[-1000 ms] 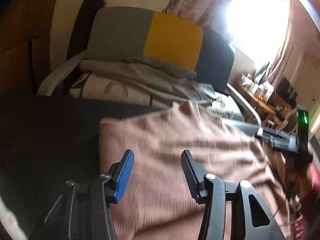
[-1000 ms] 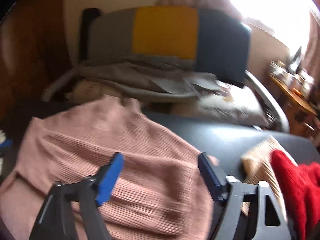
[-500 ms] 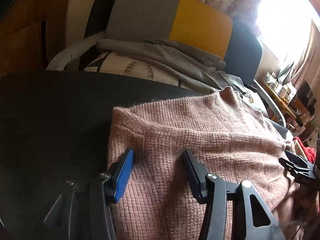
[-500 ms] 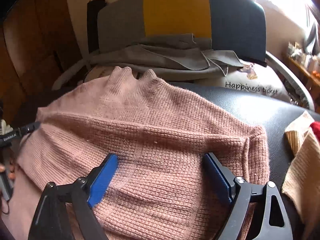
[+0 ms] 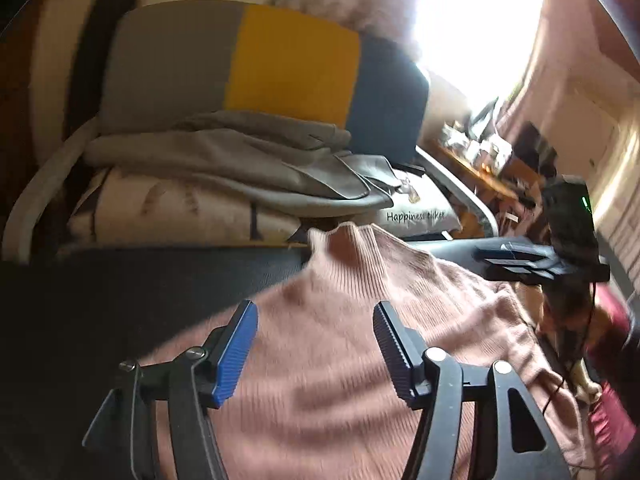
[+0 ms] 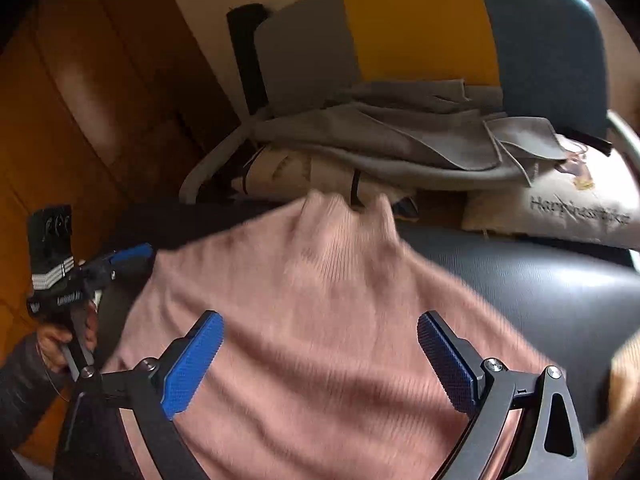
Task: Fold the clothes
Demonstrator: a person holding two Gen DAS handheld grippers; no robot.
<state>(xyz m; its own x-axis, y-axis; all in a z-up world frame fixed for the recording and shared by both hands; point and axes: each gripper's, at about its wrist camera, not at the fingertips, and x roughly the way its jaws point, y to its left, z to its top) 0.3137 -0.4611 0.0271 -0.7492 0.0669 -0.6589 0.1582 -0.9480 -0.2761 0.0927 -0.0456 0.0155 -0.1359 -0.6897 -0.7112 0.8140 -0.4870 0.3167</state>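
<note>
Pink ribbed sweater lies spread on the dark table, collar pointing to the far edge, body toward the camera; blurred in both views, so creases are hard to read. Left hand-held gripper hangs over the sweater's left part, jaws spread and opening, knit showing below the gap but nothing pinched. Right hand-held gripper sits over the right part, jaws wide and opening too, pads clear of the cloth as far as I can tell. Progress, my read: garment looks laid out and maybe partly folded, can't tell which with this blur; no neat final rectangle visible, so folds and squaring-up are left. Other knitwear waits at the right edge: something tan in the right wrist view, something dark red in the left wrist view, apparently not folded yet. Table surface is dark and leather-like, slightly glossy. Behind it a chair with a grey/yellow/blue backrest carries a grey garment on a printed cushion. Wooden panelling on the left, bright window with curtains on the right, a cluttered shelf under it. A person's hand in a dark sleeve holds the left tool.
</note>
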